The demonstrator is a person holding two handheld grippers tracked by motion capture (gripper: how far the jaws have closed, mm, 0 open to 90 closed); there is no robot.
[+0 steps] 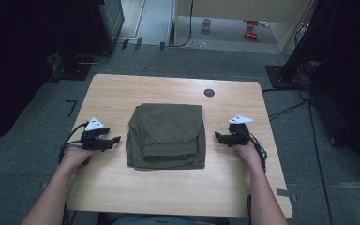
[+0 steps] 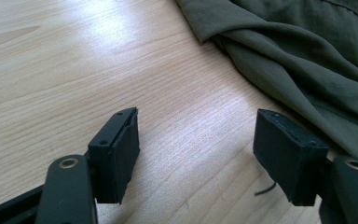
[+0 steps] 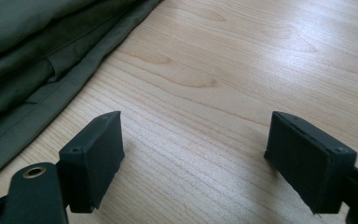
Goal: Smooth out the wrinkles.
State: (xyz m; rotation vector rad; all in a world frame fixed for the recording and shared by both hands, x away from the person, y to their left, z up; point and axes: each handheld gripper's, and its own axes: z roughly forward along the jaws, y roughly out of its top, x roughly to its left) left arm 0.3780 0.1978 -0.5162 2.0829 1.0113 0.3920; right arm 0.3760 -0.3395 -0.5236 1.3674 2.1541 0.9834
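A pale wooden table stands on grey carpet in a dim room, with a folded olive garment at its centre and a mug on the floor far off at 12 o'clock. The left gripper at the garment's 9 o'clock and the right gripper at its 3 o'clock both have jaws spread over bare wood. The gripper views reveal the wood grain and the fabric's creased hems.

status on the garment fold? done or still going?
Looks done: the olive garment lies folded into a compact rectangle mid-table. In hand: nothing. The left gripper and right gripper sit on either side of it, jaws open, bare wood between them, not touching cloth. Left: at most pulling the hands away, judging by the neat stack.
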